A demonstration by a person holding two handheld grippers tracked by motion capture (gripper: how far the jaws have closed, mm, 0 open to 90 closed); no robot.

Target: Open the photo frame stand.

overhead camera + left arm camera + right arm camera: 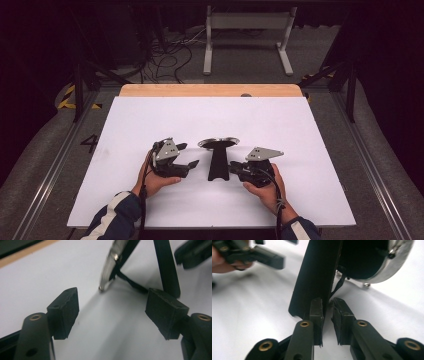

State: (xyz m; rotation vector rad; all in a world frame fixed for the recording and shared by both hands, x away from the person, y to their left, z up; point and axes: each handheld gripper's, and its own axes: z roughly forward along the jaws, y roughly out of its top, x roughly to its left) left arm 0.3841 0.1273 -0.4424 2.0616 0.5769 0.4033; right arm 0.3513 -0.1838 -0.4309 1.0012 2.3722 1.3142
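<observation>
- High view: a black stand (218, 161) with a round metal-rimmed head sits on the white bench (150, 120), between the two hands. The left tool (190, 155) is just beside the stand, on its left, jaws pointing toward it but apart from it. The right tool (233, 167) meets the stand's lower post from the right. From this height the gap between either pair of jaws is hard to judge.
- Left gripper view: what the high view hides is plain here. The left tool (112, 311) stands wide open, its two black pads (63, 312) well apart with only bare white bench (37, 282) between them. The stand (166, 267) lies beyond the pads, its shiny rim and a thin black strap near the bench surface. The other tool's jaw tips show at the upper right edge.
- Right gripper view: the right tool (327, 303) has its jaws nearly together, closed on the edge of the stand (317, 277) at the foot of its black post. The metal-rimmed head fills the upper right. The left hand (224, 265) and its tool show at the upper left.
</observation>
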